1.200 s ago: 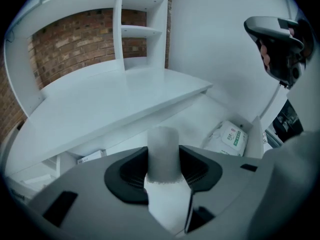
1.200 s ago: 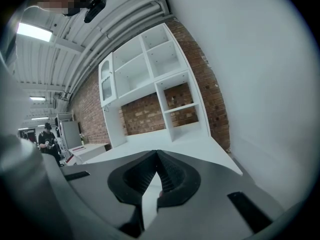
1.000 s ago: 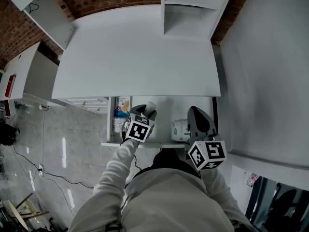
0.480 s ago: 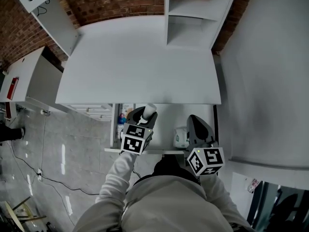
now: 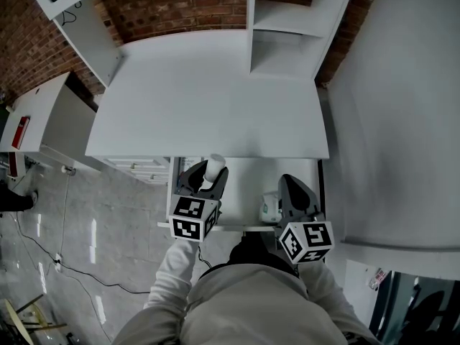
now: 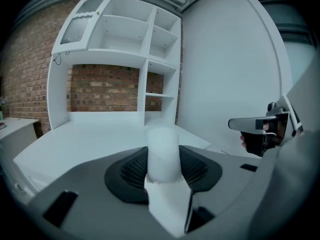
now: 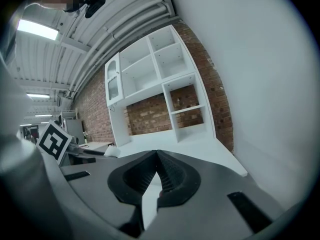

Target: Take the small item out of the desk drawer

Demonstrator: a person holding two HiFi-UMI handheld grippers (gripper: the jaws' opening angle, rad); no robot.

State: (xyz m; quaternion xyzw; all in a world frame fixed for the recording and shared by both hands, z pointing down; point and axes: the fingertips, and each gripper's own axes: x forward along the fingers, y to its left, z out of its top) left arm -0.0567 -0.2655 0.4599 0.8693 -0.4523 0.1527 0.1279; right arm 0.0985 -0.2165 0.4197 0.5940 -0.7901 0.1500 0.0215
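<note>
A small white cylinder (image 5: 214,168) sticks up between the jaws of my left gripper (image 5: 208,174), which is shut on it. The gripper hovers over the left part of the open desk drawer (image 5: 244,171). In the left gripper view the cylinder (image 6: 163,154) stands upright between the dark pads, with the white desk top behind it. My right gripper (image 5: 289,183) is over the drawer's right side, shut and holding nothing. In its own view the pad tips of the right gripper (image 7: 157,156) meet.
A pale packet with green print (image 5: 269,207) lies in the drawer beside the right gripper. The white desk top (image 5: 208,99) lies ahead, with a shelf unit (image 5: 287,20) at its back right. A white wall (image 5: 395,106) runs along the right and a low white cabinet (image 5: 43,121) stands to the left.
My left gripper has drawn back toward me and a little left, still holding the white cylinder. The right gripper has hardly moved.
</note>
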